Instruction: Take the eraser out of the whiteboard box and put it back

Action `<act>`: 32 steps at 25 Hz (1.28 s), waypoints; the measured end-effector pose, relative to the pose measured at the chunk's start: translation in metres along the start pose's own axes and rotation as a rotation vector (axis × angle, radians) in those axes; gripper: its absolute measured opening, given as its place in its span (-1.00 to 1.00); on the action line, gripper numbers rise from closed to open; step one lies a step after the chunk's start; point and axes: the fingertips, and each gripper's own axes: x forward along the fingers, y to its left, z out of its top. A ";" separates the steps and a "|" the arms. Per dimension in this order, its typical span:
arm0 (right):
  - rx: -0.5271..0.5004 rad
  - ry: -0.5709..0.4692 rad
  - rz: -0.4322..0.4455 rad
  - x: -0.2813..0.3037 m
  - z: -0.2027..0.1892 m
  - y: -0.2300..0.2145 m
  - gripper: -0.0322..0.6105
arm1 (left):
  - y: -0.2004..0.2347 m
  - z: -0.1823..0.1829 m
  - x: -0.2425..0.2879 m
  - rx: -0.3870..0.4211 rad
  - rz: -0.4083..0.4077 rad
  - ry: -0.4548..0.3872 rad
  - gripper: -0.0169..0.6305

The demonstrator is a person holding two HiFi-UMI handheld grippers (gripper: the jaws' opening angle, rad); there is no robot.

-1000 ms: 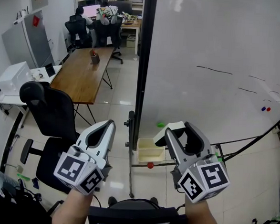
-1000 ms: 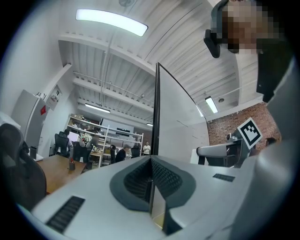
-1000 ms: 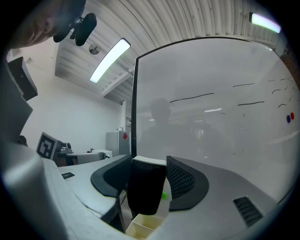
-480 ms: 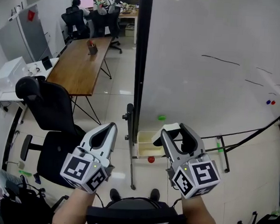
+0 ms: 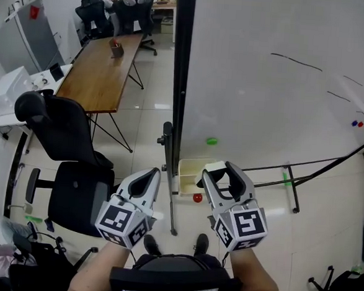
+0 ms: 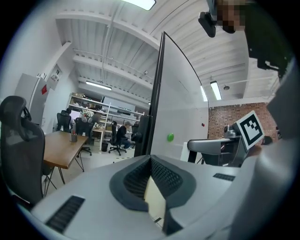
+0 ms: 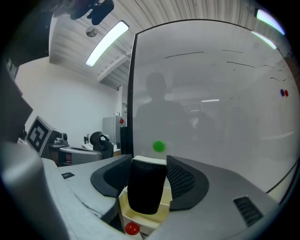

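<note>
Nearest the person, the left gripper [image 5: 152, 172] is held low with its two jaws together at the tips and nothing between them; through the small gap behind the tips, the left gripper view shows only a pale surface beyond. Just beside it, the right gripper [image 5: 217, 171] has its jaws clamped on the eraser [image 5: 213, 168], a dark felt block with a white back that stands upright between the ribbed pads [image 7: 180, 178]. In the right gripper view the eraser [image 7: 146, 185] hangs directly over the open top of the cream whiteboard box [image 7: 145, 220]; whether its lower end reaches inside cannot be told. The box [image 5: 188, 177] sits at the foot of the whiteboard [image 5: 266, 98], near the board's dark left frame, and a red magnet [image 5: 197, 197] shows at its front. A green magnet [image 5: 211, 141] sticks to the board just above the box, and a red and a blue magnet [image 5: 356, 123] sit well apart at the right, below a few thin pen strokes. To the left stands a black office chair [image 5: 64, 140], beyond it a long wooden table [image 5: 102, 80], and farthest off, people sit at a desk [image 5: 95, 8].
</note>
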 end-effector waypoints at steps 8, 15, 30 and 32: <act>-0.022 0.057 -0.004 0.011 -0.051 0.004 -0.10 | 0.001 -0.042 0.011 -0.028 0.003 0.054 -0.85; -0.030 0.118 -0.022 0.018 -0.085 0.005 -0.10 | 0.008 -0.067 0.020 -0.044 0.020 0.092 -0.85; -0.050 0.227 -0.031 0.023 -0.114 0.014 -0.09 | 0.009 -0.074 0.021 -0.070 0.012 0.109 -0.85; -0.055 0.236 -0.024 0.024 -0.114 0.014 -0.09 | 0.008 -0.072 0.021 -0.067 0.009 0.105 -0.85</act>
